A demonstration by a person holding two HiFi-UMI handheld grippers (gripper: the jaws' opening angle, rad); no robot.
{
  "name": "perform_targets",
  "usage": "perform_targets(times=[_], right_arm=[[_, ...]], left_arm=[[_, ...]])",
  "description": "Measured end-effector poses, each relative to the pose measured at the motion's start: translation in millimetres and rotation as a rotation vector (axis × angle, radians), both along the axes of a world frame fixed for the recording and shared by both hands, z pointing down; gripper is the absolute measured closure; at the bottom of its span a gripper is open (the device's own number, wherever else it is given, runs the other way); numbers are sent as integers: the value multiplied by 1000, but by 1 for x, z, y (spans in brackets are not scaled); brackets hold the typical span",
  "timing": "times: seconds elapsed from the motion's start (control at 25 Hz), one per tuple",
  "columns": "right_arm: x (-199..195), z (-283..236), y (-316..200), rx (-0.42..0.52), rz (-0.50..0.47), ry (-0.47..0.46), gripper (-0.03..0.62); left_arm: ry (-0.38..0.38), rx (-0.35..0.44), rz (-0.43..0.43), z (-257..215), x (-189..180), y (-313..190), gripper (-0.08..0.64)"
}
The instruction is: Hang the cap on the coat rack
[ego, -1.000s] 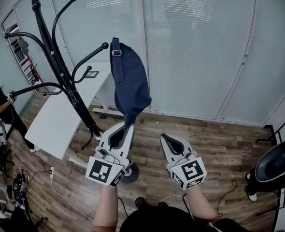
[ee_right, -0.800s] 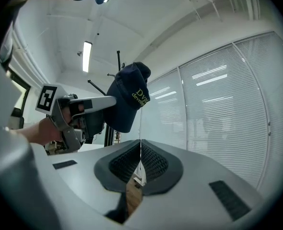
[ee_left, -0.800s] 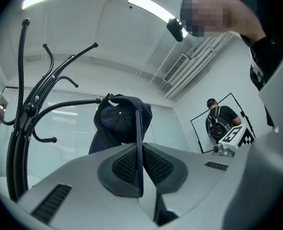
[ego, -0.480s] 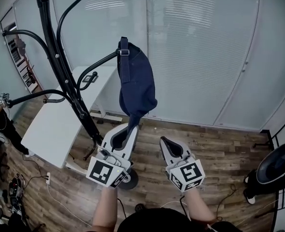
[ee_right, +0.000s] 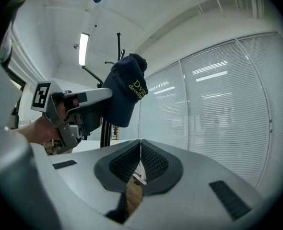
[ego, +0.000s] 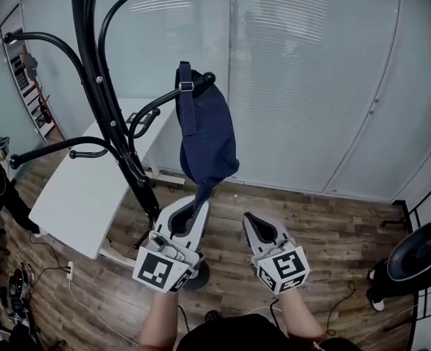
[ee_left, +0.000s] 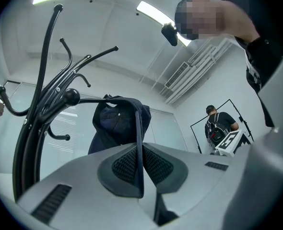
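Navy cap (ego: 204, 134) stands above the left gripper (ego: 195, 209), brim pinched in its jaws; right gripper (ego: 253, 221) alongside, closed empty.

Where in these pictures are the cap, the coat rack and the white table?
cap (ego: 210, 134), head view, its blue crown.
coat rack (ego: 102, 86), head view, its black pole.
white table (ego: 77, 189), head view, its bare top.

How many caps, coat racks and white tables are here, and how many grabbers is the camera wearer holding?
Cap: 1
Coat rack: 1
White table: 1
Grippers: 2 (left gripper, right gripper)
Total: 5
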State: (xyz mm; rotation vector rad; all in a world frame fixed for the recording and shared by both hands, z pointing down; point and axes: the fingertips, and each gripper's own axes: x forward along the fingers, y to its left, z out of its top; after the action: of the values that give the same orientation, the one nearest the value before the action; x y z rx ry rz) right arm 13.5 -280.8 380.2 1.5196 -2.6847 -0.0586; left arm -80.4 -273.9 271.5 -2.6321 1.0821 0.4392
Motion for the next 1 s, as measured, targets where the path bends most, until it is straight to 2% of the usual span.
perform_targets(times=[0.08, 0.24, 0.44, 1.0], right_arm=[[-8, 2, 0, -14, -1, 3, 561], [-24, 7, 1, -24, -16, 13, 561], [-36, 7, 3, -25, -28, 26, 561], [-43, 12, 10, -43, -11, 23, 561]], left_arm=[[7, -26, 8, 6, -4, 1, 531], [-4, -3, 9, 9, -12, 1, 531], [-12, -14, 22, 17, -15, 4, 531], [-30, -89, 3, 48, -23, 2, 529]])
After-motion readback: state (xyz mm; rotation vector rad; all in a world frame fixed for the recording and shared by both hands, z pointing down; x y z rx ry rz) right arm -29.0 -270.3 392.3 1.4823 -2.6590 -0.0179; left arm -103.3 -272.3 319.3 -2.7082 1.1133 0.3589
